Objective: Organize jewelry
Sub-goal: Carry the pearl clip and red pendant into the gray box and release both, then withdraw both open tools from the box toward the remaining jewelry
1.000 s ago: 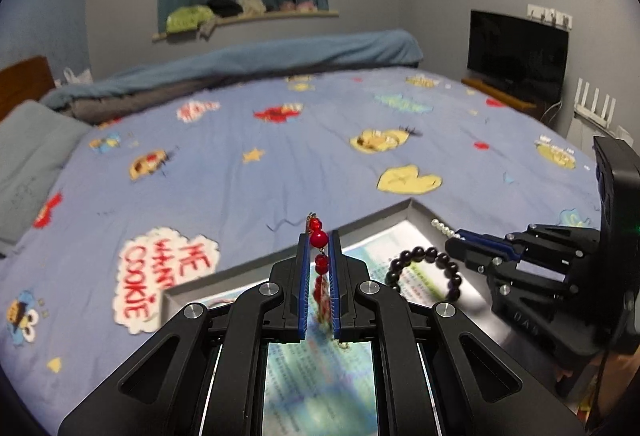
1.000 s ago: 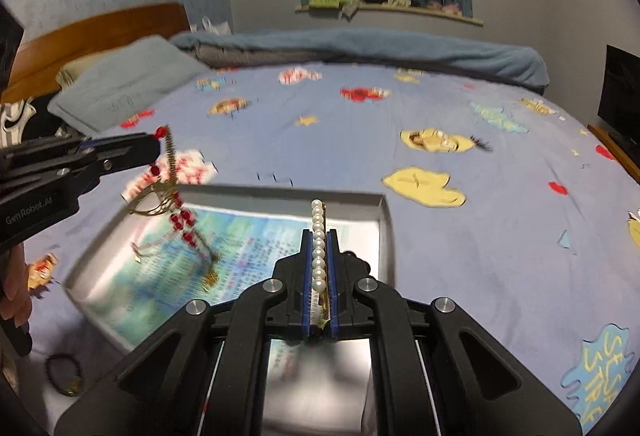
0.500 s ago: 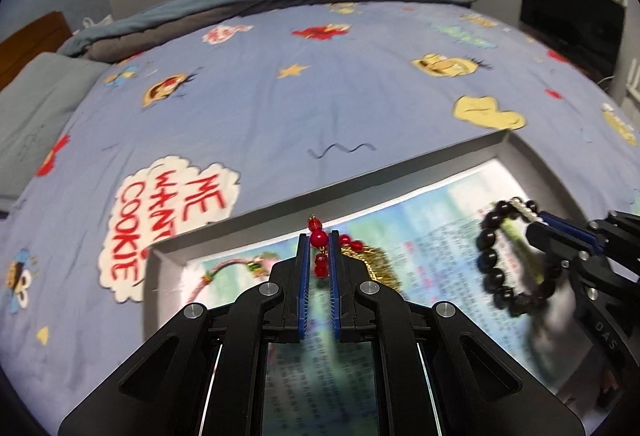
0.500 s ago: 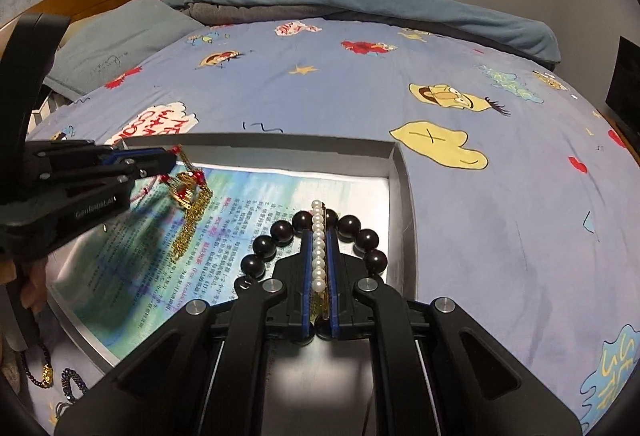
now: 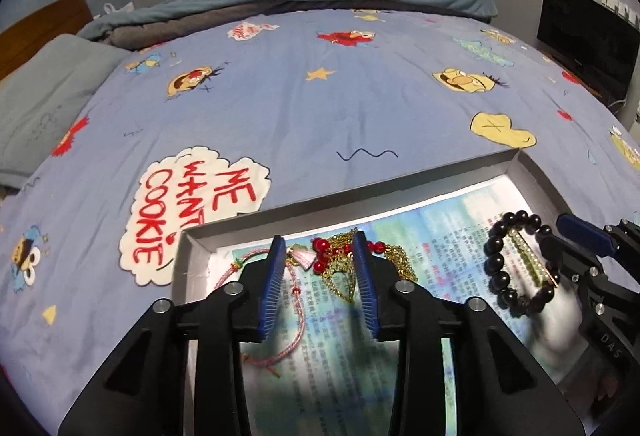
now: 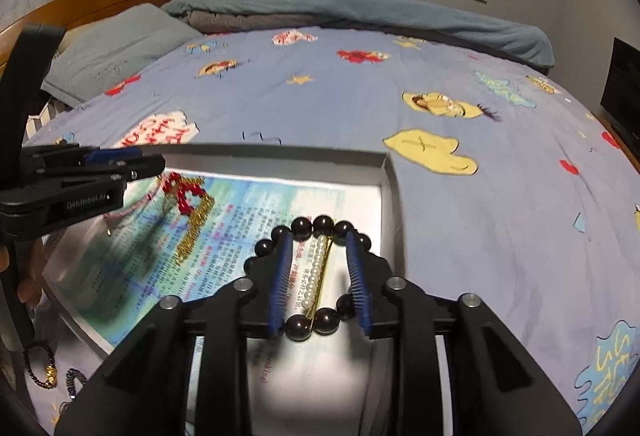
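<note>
Release step, I judge: left tongs (image 5: 320,268) spread over the red-and-gold necklace (image 5: 344,264) lying in the tray (image 5: 400,178); right tongs (image 6: 318,272) spread around the pearl strand (image 6: 316,272) inside the black bracelet (image 6: 312,320); next I lift both clear for the bracelets on the bed (image 6: 52,376)

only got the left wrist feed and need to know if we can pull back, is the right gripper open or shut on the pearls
Observer: Open. In the right wrist view the right gripper has its fingers spread, and the pearl strand lies on the tray liner between them.
Operator: is the strand inside the black bracelet or across it
Observer: Inside. The black bead bracelet rings it, with beads past both ends of the strand.
Operator: anything still outside the tray
Observer: Yes. A dark bead bracelet with a gold charm lies on the bedsheet, outside the near left side of the tray.
</note>
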Action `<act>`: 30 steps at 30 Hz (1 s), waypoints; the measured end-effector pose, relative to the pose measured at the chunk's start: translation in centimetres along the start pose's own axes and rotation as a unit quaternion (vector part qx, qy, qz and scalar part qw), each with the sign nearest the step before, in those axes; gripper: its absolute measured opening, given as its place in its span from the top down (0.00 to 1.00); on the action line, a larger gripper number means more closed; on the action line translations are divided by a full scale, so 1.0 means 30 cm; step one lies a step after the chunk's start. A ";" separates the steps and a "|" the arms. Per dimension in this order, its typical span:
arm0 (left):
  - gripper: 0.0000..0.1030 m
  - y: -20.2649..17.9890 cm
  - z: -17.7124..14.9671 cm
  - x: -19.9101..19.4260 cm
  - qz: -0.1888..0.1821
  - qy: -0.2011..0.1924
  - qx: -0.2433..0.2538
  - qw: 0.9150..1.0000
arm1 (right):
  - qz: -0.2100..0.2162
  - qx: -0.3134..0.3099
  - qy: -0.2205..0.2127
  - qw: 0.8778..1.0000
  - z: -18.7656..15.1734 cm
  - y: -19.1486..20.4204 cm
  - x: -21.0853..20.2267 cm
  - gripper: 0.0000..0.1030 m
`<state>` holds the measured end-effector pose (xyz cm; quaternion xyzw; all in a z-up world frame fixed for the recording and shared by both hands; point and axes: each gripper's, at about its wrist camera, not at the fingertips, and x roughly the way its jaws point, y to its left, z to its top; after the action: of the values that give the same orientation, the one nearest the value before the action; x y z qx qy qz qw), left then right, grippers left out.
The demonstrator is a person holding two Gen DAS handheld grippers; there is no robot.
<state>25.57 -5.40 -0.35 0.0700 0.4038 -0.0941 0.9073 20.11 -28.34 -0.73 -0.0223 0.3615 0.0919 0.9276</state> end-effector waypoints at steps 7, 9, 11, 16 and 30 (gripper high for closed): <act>0.31 0.018 -0.014 -0.125 -0.005 -0.026 -0.021 0.999 | -0.011 0.022 -0.019 1.000 0.019 -0.030 -0.114 0.40; 0.26 0.021 -0.025 -0.167 -0.005 -0.033 -0.023 0.999 | -0.011 0.035 -0.027 0.999 0.022 -0.048 -0.157 0.28; 0.21 0.025 -0.035 -0.216 -0.005 -0.040 -0.028 0.999 | -0.011 0.047 -0.035 0.998 0.024 -0.060 -0.201 0.21; 0.12 0.032 -0.076 -0.343 -0.014 -0.057 -0.037 0.998 | 0.005 0.068 -0.057 0.996 0.030 -0.066 -0.330 0.05; 0.09 0.079 -0.278 -0.616 -0.023 -0.075 -0.032 0.996 | 0.005 0.077 -0.090 0.993 -0.024 0.002 -0.638 0.05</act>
<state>7.99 0.70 8.01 0.0244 0.3390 -0.1067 0.9344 5.80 -31.31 11.65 0.0590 0.2831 0.0701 0.9547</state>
